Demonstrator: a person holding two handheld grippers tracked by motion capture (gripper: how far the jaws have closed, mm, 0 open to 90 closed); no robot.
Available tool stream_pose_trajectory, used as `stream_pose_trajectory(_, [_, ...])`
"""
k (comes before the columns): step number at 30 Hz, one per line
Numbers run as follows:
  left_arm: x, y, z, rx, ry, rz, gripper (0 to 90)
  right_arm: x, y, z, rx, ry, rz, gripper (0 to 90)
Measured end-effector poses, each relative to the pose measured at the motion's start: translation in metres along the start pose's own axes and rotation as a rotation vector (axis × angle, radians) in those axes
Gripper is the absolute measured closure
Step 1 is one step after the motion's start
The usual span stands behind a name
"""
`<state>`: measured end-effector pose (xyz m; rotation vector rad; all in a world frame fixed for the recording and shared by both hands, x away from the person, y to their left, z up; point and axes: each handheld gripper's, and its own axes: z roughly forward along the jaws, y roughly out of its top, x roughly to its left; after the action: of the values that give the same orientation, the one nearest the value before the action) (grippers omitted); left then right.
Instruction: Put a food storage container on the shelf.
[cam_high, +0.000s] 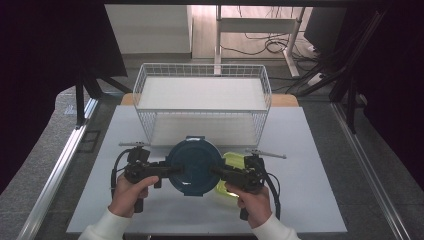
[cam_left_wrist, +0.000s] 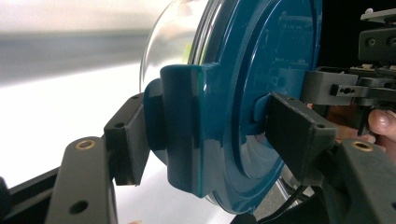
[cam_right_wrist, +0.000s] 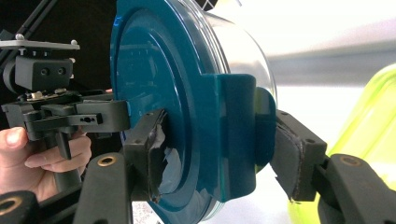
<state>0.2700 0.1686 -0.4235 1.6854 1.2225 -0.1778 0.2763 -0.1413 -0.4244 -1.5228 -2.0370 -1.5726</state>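
Both grippers are clamped on the same round container (cam_high: 194, 165), one at each side. With my left gripper (cam_high: 172, 169) I hold the latch tab at the container's left edge: in the left gripper view one pad (cam_left_wrist: 128, 140) presses the underside of the tab and the other sits on the blue lid (cam_left_wrist: 261, 70). My right gripper (cam_high: 216, 171) does the same at the opposite tab, and in the right gripper view its pads (cam_right_wrist: 156, 144) pinch lid and tab from both faces. The jaws of each stand partly open, as wide as the tab they grip.

From the high view the container hangs between my two hands above the white counter (cam_high: 310, 190), its lid facing up, clear glass bowl (cam_right_wrist: 243, 51) beneath. It is just in front of the white wire basket (cam_high: 202, 102) at the far side of the counter. A yellow-green container (cam_high: 231, 172) lies on the counter right under my right gripper, partly hidden by it.
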Motion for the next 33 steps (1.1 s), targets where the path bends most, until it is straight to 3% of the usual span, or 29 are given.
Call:
stream_pose_trajectory(15, [0.000, 0.038, -0.007, -0.041, -0.009, 0.018, 35.5, 0.004, 0.045, 0.002, -0.015, 0.018, -0.040, 41.4])
stream_pose_trajectory(33, [-0.009, 0.084, -0.021, -0.095, -0.029, 0.054, 36.3, 0.023, 0.096, -0.003, -0.051, 0.031, -0.092, 42.2])
